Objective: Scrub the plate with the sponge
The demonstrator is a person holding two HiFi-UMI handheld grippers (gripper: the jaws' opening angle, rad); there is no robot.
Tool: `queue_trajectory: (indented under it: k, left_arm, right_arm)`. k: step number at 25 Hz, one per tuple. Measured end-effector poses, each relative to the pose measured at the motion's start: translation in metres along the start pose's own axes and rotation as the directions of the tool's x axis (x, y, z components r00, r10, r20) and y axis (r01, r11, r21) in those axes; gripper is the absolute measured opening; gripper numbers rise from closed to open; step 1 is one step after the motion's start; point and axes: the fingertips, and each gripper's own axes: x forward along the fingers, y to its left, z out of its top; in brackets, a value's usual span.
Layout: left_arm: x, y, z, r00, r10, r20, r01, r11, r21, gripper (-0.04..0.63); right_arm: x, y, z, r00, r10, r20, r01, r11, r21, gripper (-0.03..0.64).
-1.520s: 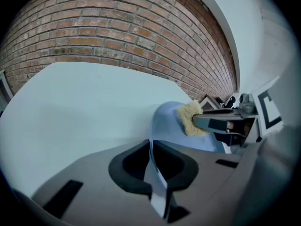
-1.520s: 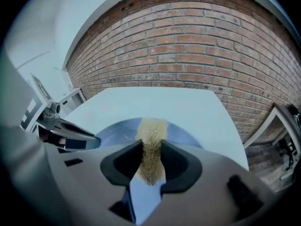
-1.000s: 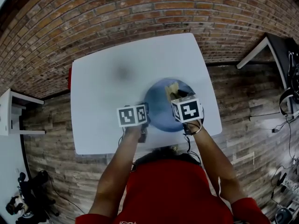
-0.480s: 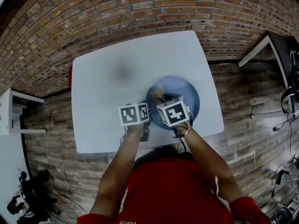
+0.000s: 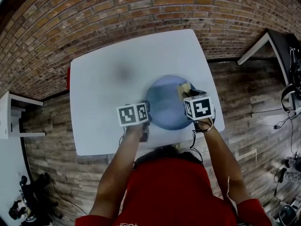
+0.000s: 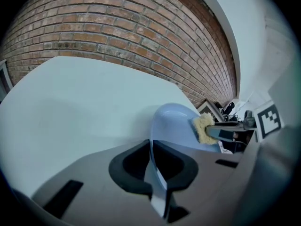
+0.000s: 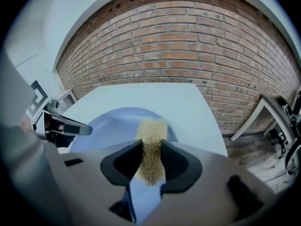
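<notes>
A blue plate (image 5: 165,102) lies on the white table (image 5: 113,88) near its front right. My left gripper (image 5: 146,111) is shut on the plate's left rim (image 6: 151,140), which runs edge-on between the jaws. My right gripper (image 5: 192,94) is shut on a yellow sponge (image 7: 151,140). The sponge (image 5: 184,87) presses on the plate's right part (image 7: 108,126). In the left gripper view the sponge (image 6: 203,127) shows at the plate's far edge.
A brick wall (image 5: 117,13) rises behind the table. A white shelf (image 5: 11,114) stands at the left and a dark desk (image 5: 277,51) with cables at the right. The person's red sleeves (image 5: 174,192) fill the bottom of the head view.
The right gripper with the sponge swept left across the plate, then back to its right edge. The left gripper stayed where it was on the rim.
</notes>
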Motion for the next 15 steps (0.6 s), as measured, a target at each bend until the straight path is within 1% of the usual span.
queue_trajectory:
  k: [3,5,7,11,13,15]
  left_arm:
    - [0.001,0.000,0.000,1.000,-0.001,0.000,0.001,1.000,0.000,0.034]
    - [0.000,-0.001,0.000,1.000,-0.004,0.000,0.004,1.000,-0.002,0.034]
    - [0.000,-0.001,-0.001,1.000,-0.007,0.001,0.007,1.000,-0.006,0.034]
    - [0.000,0.001,0.000,1.000,-0.007,0.004,0.007,1.000,-0.009,0.034]
    - [-0.001,0.002,0.000,1.000,-0.008,0.004,0.008,1.000,-0.011,0.034]
    - [-0.001,0.002,0.000,1.000,-0.008,0.003,0.008,1.000,-0.014,0.034]
  right_arm:
    - [-0.003,-0.010,-0.003,1.000,-0.025,-0.003,0.025,1.000,0.007,0.120]
    - [-0.007,-0.003,-0.002,1.000,-0.017,0.003,0.017,1.000,0.008,0.120]
    - [-0.009,0.019,0.000,1.000,0.024,0.015,-0.024,1.000,-0.001,0.120]
    - [-0.008,0.088,-0.001,0.988,0.154,0.022,-0.153,0.987,-0.045,0.120]
    - [-0.006,0.113,-0.003,0.982,0.189,0.006,-0.188,0.980,-0.071,0.120]
    - [-0.002,0.128,-0.008,0.978,0.208,-0.015,-0.209,0.974,-0.085,0.120]
